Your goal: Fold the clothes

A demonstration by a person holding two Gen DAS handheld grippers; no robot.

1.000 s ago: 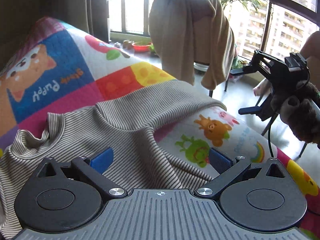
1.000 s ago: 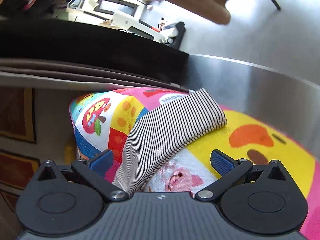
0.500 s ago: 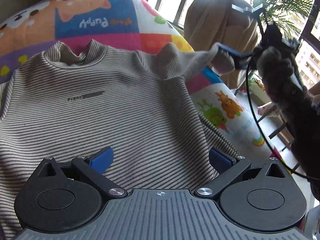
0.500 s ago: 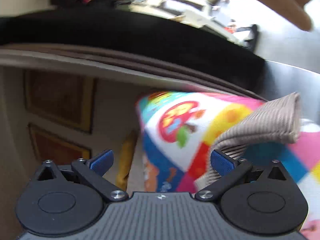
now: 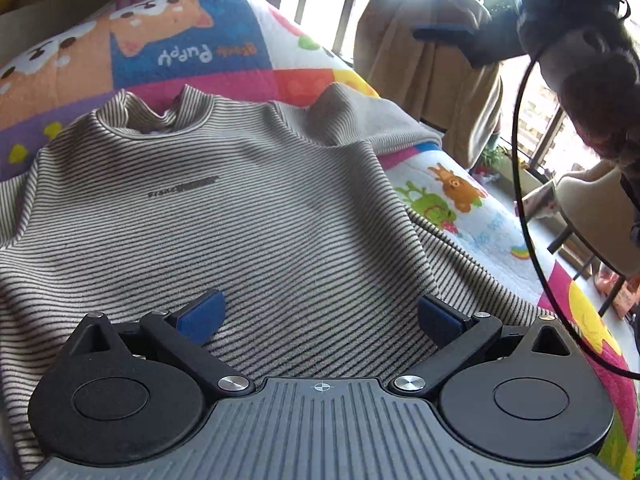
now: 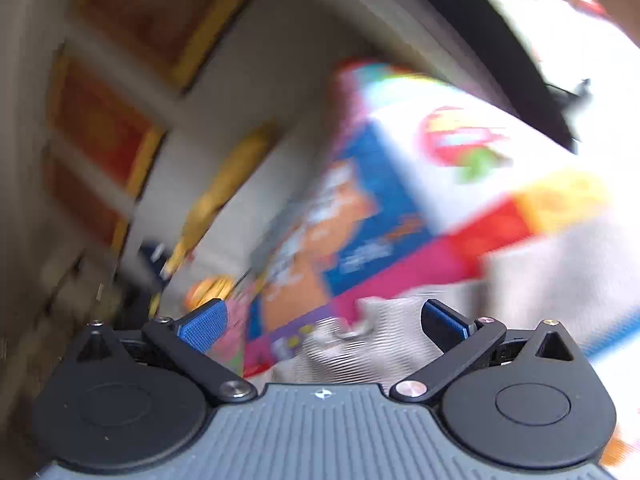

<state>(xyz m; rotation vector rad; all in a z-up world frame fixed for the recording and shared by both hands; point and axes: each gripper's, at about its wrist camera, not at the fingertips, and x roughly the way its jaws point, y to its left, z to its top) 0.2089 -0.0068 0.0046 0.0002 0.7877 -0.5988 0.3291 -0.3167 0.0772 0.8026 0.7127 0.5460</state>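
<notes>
Here, striped shirt flat beneath the left gripper, jaws spread wide, right gripper likewise released.

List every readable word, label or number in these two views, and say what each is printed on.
"Puppy", seen upside down: blue panel of the cartoon quilt.
Smaller orange word beside it on the same panel: too small to read.
Dark chest print on the striped sweater: too small to read.
Pale blue lettering by the rainbow on the quilt: too faint to read.
Right wrist view: motion-blurred, nothing readable.
</notes>
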